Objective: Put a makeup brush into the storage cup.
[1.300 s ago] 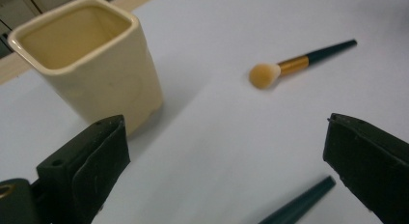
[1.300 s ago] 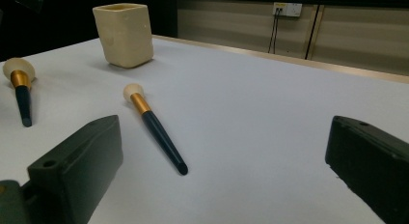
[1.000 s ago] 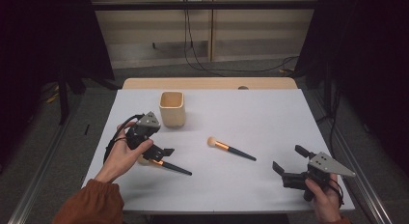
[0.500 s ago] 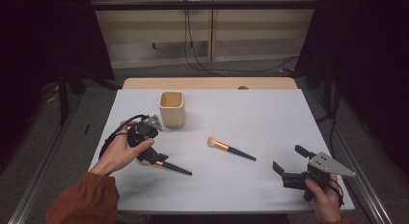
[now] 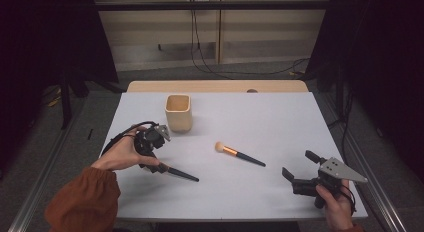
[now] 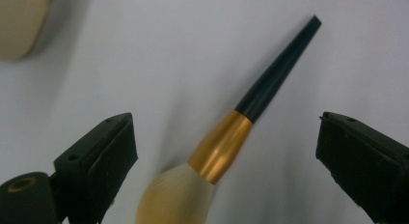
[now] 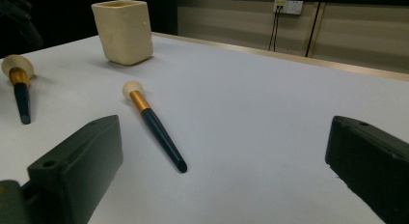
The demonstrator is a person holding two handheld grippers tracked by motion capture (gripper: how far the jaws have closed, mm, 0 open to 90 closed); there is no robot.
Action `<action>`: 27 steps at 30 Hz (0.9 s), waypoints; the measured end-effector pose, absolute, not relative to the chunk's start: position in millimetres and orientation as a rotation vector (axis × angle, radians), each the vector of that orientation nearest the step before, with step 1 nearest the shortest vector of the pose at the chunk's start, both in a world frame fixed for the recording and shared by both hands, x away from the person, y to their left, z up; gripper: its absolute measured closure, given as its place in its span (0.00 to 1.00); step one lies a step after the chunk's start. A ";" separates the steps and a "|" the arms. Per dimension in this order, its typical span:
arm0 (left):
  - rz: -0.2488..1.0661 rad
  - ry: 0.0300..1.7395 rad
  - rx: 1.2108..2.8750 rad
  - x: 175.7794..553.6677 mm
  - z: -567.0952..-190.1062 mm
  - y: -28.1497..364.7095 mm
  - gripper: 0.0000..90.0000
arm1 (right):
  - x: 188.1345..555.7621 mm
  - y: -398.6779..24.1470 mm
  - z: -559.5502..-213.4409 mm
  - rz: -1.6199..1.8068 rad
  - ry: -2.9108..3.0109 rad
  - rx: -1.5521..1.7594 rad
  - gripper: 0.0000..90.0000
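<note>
Slightly narrower left gripper point(image 6: 226, 151) jaws

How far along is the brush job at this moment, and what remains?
Nothing looks done: both brushes lie on the table, and the cup seems empty. In hand: the left tongs straddle the near brush, jaws just closing but not pressing yet. Left: gripping it, then probably the middle brush. The right tongs wait open.
</note>
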State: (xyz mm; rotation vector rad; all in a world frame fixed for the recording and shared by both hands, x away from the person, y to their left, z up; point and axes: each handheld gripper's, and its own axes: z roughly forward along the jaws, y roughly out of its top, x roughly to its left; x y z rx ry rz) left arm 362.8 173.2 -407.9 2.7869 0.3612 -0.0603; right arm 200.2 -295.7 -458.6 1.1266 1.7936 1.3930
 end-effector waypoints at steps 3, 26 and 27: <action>-0.118 0.376 2.825 363.2 -412.3 171.1 0.08 | 200.1 -295.5 -458.6 1.396 1.797 1.120 0.00; -0.138 0.174 2.963 365.6 -438.4 167.2 0.29 | 200.8 -294.8 -459.8 1.388 1.812 1.120 0.00; -0.145 0.155 2.962 365.9 -439.1 166.8 0.30 | 200.7 -294.9 -459.8 1.389 1.812 1.120 0.00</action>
